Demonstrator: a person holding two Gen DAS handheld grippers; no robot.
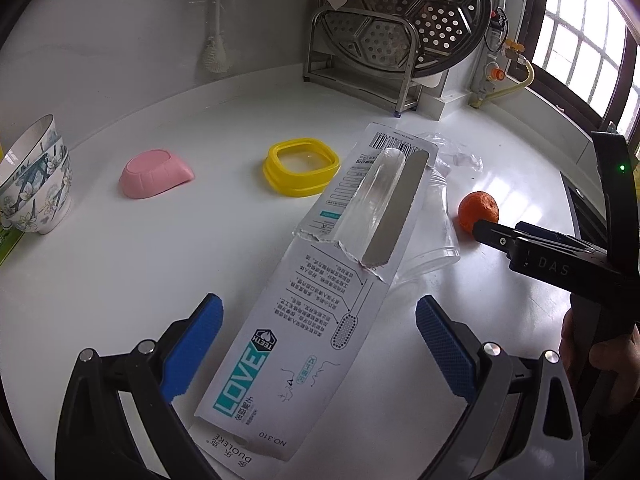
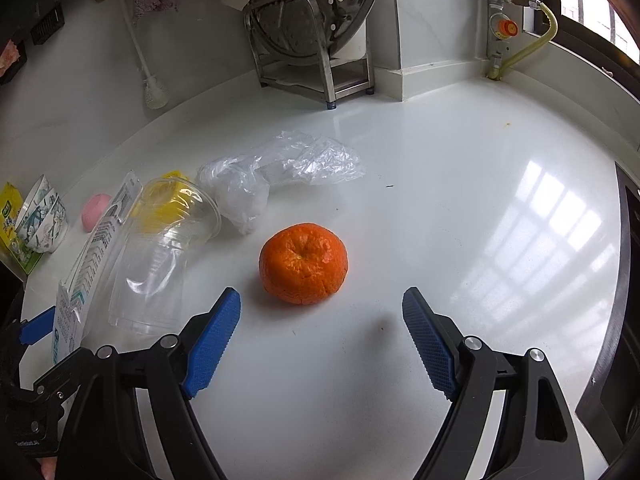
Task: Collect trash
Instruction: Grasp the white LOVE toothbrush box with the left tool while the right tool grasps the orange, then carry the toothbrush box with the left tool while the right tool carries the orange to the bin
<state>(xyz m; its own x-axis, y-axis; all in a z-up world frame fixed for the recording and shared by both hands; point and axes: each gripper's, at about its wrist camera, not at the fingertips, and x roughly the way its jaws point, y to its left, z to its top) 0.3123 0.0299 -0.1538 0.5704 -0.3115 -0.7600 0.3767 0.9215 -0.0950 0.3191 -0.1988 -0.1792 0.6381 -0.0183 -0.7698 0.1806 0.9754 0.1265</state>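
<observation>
Where grippers gape: one orange peel [image 2: 303, 263], two bowls [image 1: 34, 184].

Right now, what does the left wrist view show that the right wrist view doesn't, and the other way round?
Only the left wrist view shows the printed face of the torn toothbrush package lying between the open left gripper, and the right gripper from the side near the orange. Only the right wrist view shows the whole crumpled plastic bag and the right gripper's open fingers. Both show the orange, clear plastic cup, yellow lid and stacked bowls.
</observation>
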